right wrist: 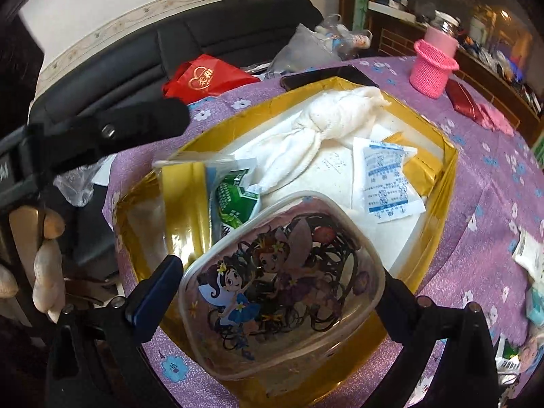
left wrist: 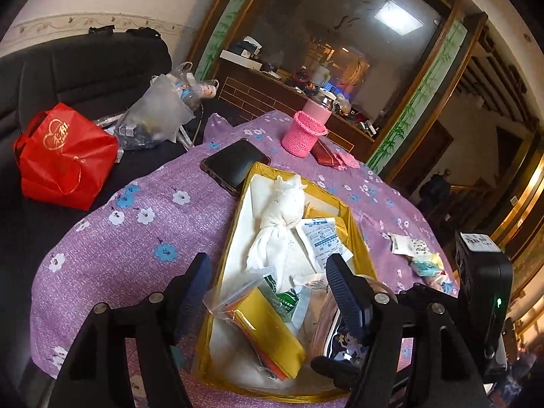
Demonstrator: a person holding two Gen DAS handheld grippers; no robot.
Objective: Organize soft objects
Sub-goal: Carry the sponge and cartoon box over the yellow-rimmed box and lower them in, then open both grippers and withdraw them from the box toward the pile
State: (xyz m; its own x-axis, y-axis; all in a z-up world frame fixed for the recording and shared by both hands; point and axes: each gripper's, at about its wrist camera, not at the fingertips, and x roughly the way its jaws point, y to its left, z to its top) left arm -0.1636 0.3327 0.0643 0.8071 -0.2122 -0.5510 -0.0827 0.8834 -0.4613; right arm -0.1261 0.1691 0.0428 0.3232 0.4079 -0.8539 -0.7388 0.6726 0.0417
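Observation:
A gold box (left wrist: 353, 217) lies on the purple flowered tablecloth (left wrist: 112, 258). In it are a knotted white cloth (left wrist: 282, 210), a white-and-blue packet (left wrist: 323, 238), a green packet (left wrist: 285, 299) and a clear zip bag (left wrist: 261, 319) with a yellow insert. My left gripper (left wrist: 268, 272) hovers open over the near end of the box, the zip bag below it and untouched. My right gripper (right wrist: 275, 282) is shut on a clear fairy-print pouch (right wrist: 282, 278) of dark hair ties, held over the box's near corner. The same cloth (right wrist: 326, 115) shows beyond the pouch.
A black phone (left wrist: 234, 166), a pink knitted cup (left wrist: 302, 132) and a red wallet (left wrist: 326, 154) stand behind the box. Small packets (left wrist: 418, 255) lie on the cloth to the right. A red bag (left wrist: 64, 159) and a clear plastic bag (left wrist: 156, 112) rest on the black sofa at left.

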